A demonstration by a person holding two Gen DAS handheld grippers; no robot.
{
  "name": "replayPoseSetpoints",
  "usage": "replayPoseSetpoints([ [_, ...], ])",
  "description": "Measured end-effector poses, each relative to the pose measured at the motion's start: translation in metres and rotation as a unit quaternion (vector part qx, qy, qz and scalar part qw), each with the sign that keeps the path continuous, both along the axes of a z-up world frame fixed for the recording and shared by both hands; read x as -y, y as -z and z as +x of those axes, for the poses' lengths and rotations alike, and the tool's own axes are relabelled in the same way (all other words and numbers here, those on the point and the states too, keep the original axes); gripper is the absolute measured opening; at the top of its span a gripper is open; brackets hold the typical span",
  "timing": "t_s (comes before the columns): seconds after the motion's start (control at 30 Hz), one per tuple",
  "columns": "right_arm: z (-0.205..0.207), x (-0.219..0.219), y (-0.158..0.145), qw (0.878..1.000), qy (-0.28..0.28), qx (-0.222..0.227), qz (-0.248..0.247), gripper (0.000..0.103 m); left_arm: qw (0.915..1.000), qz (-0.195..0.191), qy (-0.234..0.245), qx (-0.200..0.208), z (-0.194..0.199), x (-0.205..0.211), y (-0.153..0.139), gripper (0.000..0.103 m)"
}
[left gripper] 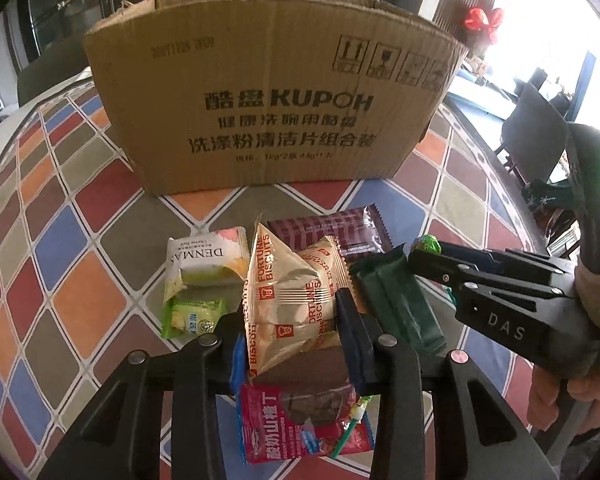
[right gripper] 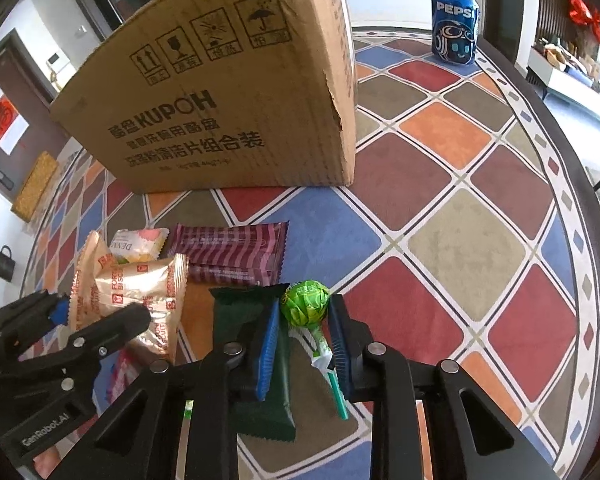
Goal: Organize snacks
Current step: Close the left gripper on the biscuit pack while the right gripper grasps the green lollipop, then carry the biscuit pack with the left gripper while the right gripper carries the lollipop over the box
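The left gripper (left gripper: pixel 290 340) is right down in the snack pile, its blue-padded fingers (left gripper: pixel 348 332) standing on either side of the gold Fortune Biscuits packet (left gripper: pixel 284 292) and touching its sides, though whether they are actually pinching it I cannot tell. A red foil snack pouch (left gripper: pixel 300 428) lies under that gripper, nearer the camera. To the left sits a white and green Denmas cake wrapper (left gripper: pixel 204 268), with a small green packet (left gripper: pixel 192 316) just beside it. Behind the biscuits lies a maroon striped bar (left gripper: pixel 332 228).

Over on the right, the right gripper (right gripper: pixel 304 344) hangs with its jaws apart around the green-wrapped lollipop (right gripper: pixel 305 304), whose stick (right gripper: pixel 336 390) runs back between the fingers. A dark green bar wrapper (right gripper: pixel 260 380) lies partly under the left finger.

Beyond the pile stands the brown cardboard Kupoh box (left gripper: pixel 276 92) on the tabletop with its colourful diamond-patterned cloth (right gripper: pixel 460 184). A blue Pepsi can (right gripper: pixel 456 26) stands well apart at the far edge.
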State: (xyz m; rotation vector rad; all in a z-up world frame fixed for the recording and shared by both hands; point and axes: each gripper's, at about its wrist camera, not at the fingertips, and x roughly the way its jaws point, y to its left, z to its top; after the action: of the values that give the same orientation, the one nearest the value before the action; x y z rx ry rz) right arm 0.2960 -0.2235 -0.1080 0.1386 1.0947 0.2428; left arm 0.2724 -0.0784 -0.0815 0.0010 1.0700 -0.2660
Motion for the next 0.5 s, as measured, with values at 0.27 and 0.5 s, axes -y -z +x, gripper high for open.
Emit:
replayPoseSetpoints([
  [0.27, -0.016, -0.007, -0.027, 0.999, -0.005, 0.035, 0.001, 0.026, 0.9996, -0.013, -0.008, 0.023, -0.007, -0.010, -0.020, 0.038],
  [0.5, -0.028, -0.017, -0.053, 0.998, -0.012, 0.068, 0.004, 0.026, 0.9984, -0.025, -0.014, 0.049, -0.011, -0.014, -0.041, 0.038],
])
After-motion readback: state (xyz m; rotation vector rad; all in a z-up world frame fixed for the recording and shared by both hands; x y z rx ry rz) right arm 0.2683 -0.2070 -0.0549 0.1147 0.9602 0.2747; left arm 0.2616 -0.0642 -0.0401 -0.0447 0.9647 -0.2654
